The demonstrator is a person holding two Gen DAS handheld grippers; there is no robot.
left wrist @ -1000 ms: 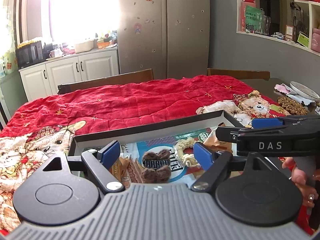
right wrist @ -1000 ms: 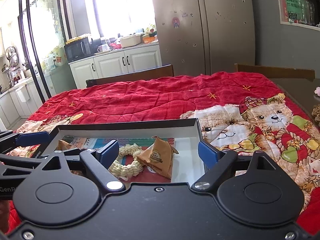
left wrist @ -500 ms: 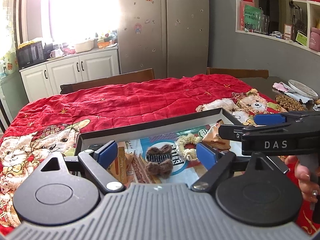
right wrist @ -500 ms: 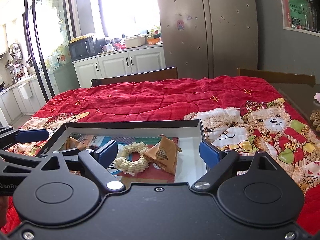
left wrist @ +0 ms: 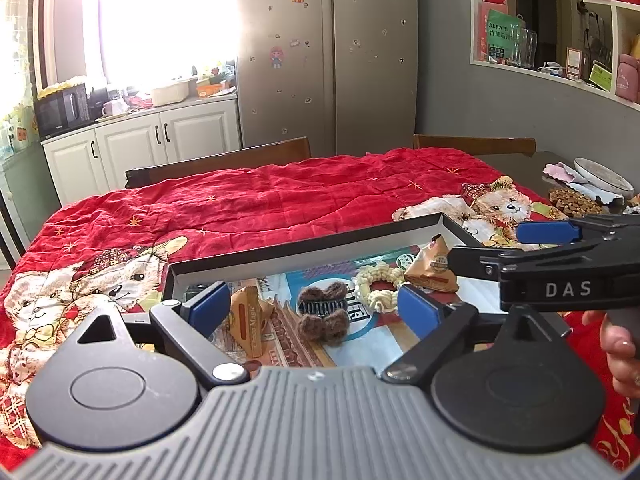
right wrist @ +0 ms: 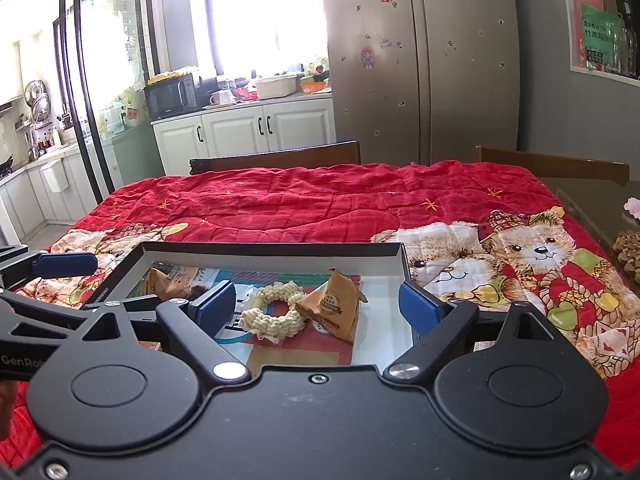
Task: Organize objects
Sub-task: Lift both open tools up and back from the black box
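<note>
A shallow black-rimmed tray (left wrist: 304,246) (right wrist: 272,249) lies on the red quilt. It holds a brown knitted hair clip (left wrist: 322,314), a cream scrunchie (left wrist: 378,286) (right wrist: 276,312) and two tan triangular snack packets (left wrist: 248,316) (left wrist: 434,270) (right wrist: 334,306). My left gripper (left wrist: 314,308) hovers over the tray's near side. Its jaws are opening and nothing is pressed between them; the hair clip lies beyond the fingertips. My right gripper (right wrist: 318,308) stands open above the scrunchie and the right packet, touching neither. From the left wrist view it reaches in from the right (left wrist: 516,248).
The red bear-print quilt (right wrist: 360,204) covers the table. Two wooden chair backs (right wrist: 280,158) stand at the far edge. A plate (left wrist: 604,174) and a pile of brown nuts (left wrist: 572,200) sit on bare table at the right. A hand (left wrist: 620,352) holds the right gripper.
The left gripper's jaws have spread a little wider. The right gripper has drifted slightly to the right. The things in the tray lie where they were.
</note>
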